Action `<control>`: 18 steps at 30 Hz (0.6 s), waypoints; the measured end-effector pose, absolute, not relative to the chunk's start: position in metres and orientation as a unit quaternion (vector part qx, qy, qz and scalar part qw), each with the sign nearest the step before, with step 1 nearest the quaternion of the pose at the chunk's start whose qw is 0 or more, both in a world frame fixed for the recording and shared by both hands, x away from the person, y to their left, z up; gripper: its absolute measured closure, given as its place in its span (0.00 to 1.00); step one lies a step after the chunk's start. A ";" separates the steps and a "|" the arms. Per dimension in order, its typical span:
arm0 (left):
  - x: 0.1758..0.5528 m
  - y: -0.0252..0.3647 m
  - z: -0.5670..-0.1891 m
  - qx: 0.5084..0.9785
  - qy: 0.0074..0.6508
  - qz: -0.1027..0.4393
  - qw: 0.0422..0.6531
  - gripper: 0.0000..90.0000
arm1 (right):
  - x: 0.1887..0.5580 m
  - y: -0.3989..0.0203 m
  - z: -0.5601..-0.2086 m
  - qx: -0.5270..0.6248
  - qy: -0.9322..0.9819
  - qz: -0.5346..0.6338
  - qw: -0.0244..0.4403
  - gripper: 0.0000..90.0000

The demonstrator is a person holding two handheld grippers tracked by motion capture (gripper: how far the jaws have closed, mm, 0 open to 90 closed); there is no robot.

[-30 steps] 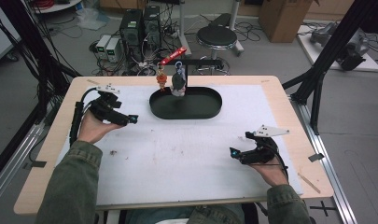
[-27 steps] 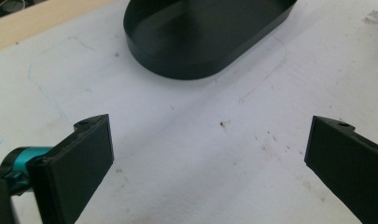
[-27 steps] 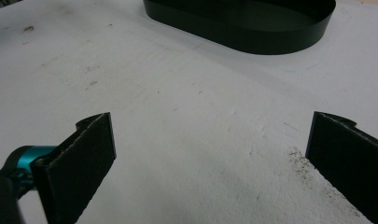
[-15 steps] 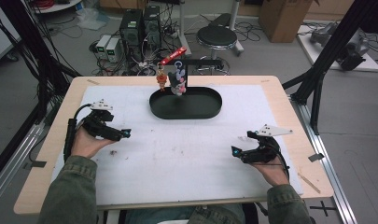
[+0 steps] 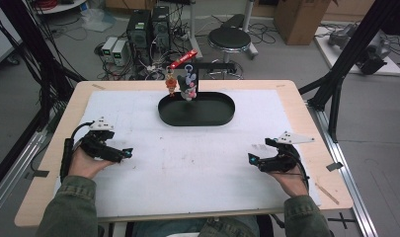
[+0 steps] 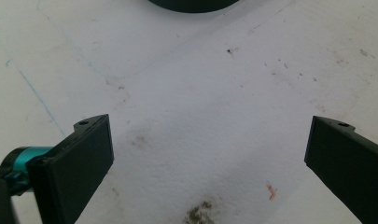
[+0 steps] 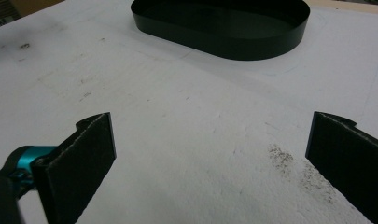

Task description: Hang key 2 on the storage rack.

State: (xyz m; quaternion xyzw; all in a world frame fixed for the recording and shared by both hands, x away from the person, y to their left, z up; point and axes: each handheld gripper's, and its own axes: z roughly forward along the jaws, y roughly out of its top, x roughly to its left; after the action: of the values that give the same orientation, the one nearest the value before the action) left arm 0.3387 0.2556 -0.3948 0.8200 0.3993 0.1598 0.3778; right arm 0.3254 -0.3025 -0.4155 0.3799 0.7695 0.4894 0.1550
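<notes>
Nearest the person, at about seven o'clock on the table (image 5: 54, 163), the left gripper (image 5: 126, 153) rests low on the white sheet (image 5: 197, 163), its jaws spread wide with nothing between them; the left gripper view looks down on bare, scuffed paper. At about five o'clock the right gripper (image 5: 252, 159) mirrors it, jaws equally wide and empty, pointing inward. Both sit well apart from anything, which reads as a parked, ready pose rather than a reach. Farther off, toward twelve o'clock, lies a black oval tray (image 5: 222, 116), apparently empty, probably meant as the drop spot. At its far rim a small black stand (image 5: 215, 66) holds hanging keychain charms (image 5: 180, 84) and a red strap (image 5: 182, 59) just above the tray, likely so they dangle free for a jaw to pinch.
</notes>
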 end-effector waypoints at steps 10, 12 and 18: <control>0.326 0.274 -0.403 0.810 0.411 0.159 0.387 0.02 | 0.324 -0.311 -0.416 0.386 0.764 0.490 0.162 0.01; 0.323 0.277 -0.405 0.806 0.415 0.159 0.392 0.02 | 0.324 -0.312 -0.416 0.388 0.763 0.490 0.163 0.01; 0.316 0.283 -0.411 0.802 0.424 0.162 0.388 0.02 | 0.324 -0.311 -0.417 0.387 0.765 0.488 0.163 0.01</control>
State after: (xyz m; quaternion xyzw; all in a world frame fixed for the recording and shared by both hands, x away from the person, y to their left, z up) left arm 0.3161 0.2833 -0.4110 0.8020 0.4240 0.1617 0.3883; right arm 0.3243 -0.3110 -0.4173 0.3874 0.7648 0.4884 0.1629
